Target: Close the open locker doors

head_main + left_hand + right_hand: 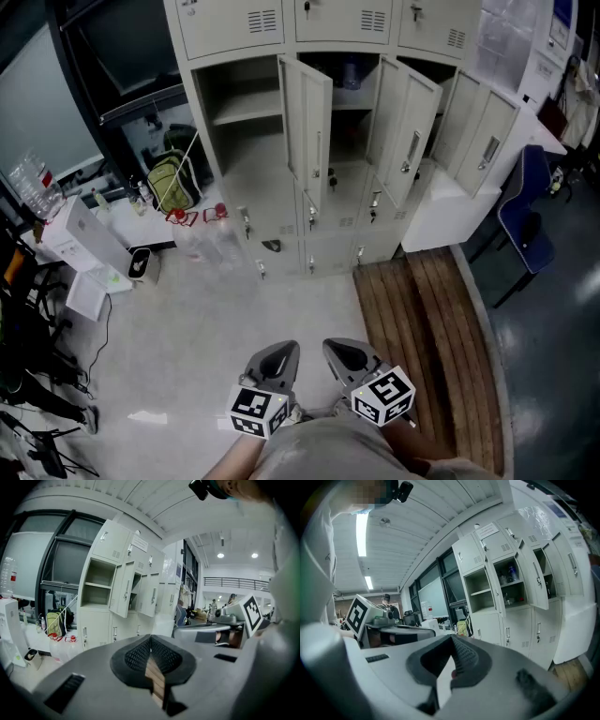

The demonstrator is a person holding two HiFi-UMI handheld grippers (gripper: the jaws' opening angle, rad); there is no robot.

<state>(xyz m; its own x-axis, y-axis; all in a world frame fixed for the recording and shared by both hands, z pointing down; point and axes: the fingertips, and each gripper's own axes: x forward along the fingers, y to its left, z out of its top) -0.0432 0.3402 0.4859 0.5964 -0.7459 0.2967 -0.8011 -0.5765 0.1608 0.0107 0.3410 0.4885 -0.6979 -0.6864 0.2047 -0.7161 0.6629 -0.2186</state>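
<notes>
The beige locker bank [281,112] stands across the room ahead of me, a few steps away. Three middle-row doors hang open: the left door [309,131], the middle door [410,141] and the right door [483,141]. The left compartment [246,103] shows a bare shelf. My left gripper [281,350] and right gripper [336,349] are held side by side low in the head view, both shut and holding nothing. The open doors [125,588] appear left of centre in the left gripper view above the shut left gripper [151,641]. Right of the shut right gripper [452,641] stand the lockers [513,585].
A green backpack [171,183] leans by the lockers' left side, near white boxes [80,239] and water bottles [33,183]. A wooden slatted platform [427,319] lies on the floor at right. A blue chair [525,211] and a white cabinet [450,211] stand beyond it.
</notes>
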